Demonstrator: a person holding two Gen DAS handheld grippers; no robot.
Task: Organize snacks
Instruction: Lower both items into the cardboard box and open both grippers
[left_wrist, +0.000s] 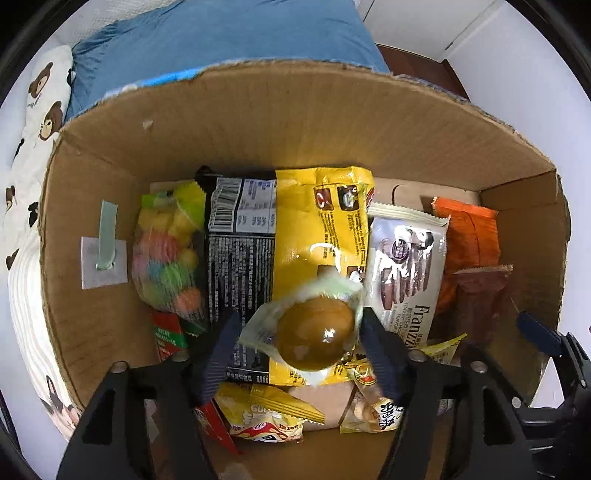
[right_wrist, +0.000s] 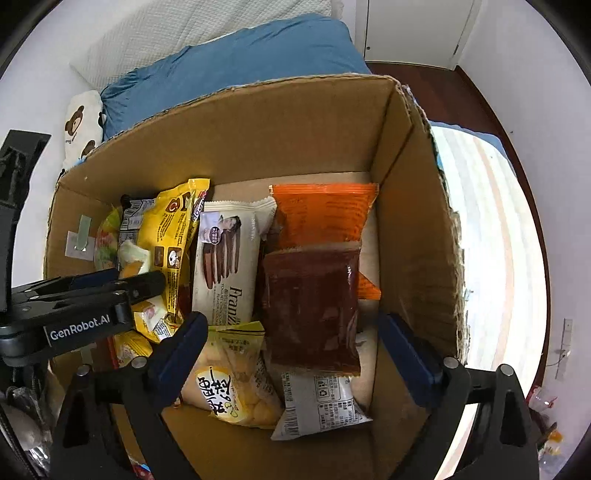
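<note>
While both grippers hang over the cardboard box (left_wrist: 258, 122), the left gripper (left_wrist: 295, 339) brackets one brown egg packet (left_wrist: 314, 338), pads apart from it (blurred); the right gripper (right_wrist: 295, 347) gapes above one dark-brown packet (right_wrist: 310, 306).

A wrapped brown egg (left_wrist: 316, 338) sits between parted fingers (left_wrist: 218, 354) above the snack-filled cardboard box (left_wrist: 258, 122).

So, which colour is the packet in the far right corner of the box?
Orange packet, clearest in the right wrist view.
</note>
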